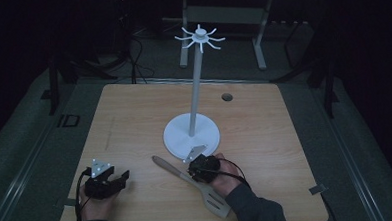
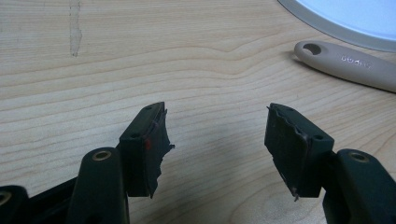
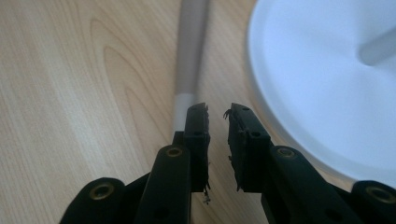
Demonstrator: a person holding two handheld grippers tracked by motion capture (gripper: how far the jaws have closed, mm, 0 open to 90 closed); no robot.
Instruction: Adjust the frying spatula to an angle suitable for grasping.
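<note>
Near the bench's (image 1: 134,113) front edge, the left hand-held gripper (image 1: 121,179) rests at seven o'clock, jaws spread wide over bare pale woodgrain. At five o'clock the right hand-held gripper (image 1: 195,160) hangs nearly closed on nothing, just above the beige slotted spatula (image 1: 191,180) lying diagonally. Beyond, the white round-based stand (image 1: 191,135) rises with radiating hooks, open wood around it.

One wooden counter (image 1: 134,123) sits before me, carrying one white stand (image 1: 191,134) with a single pole and one round base. At the pole's top, one hub spreads eight hooks. One beige slotted spatula (image 1: 207,190) lies on the counter, with one hanging hole in its handle end. I hold two grippers, my left gripper (image 1: 122,180) and my right gripper (image 1: 196,166), each with two black jaws. One dark round hole (image 1: 227,96) marks the counter's far side.
</note>
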